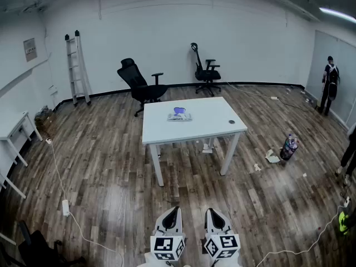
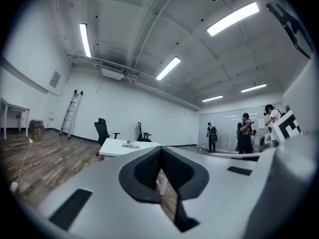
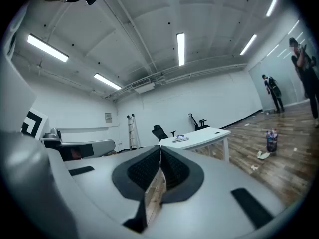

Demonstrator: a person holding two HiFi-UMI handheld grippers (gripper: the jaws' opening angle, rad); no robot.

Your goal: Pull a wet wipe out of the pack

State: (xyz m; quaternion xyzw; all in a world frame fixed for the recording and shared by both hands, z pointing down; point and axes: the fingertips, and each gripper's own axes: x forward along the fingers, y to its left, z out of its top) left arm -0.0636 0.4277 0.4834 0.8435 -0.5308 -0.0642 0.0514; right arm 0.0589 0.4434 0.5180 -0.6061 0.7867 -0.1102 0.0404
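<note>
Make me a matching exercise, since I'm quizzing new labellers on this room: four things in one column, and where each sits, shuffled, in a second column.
Things
1. wipe pack
2. ladder
3. colourful bottle
4. reclined black chair

Places
a. propped against the far wall
b. on the floor, right of the white table
c. on top of the white table
d. on the floor just behind the white table

Pairs: 1-c, 2-a, 3-b, 4-d
</note>
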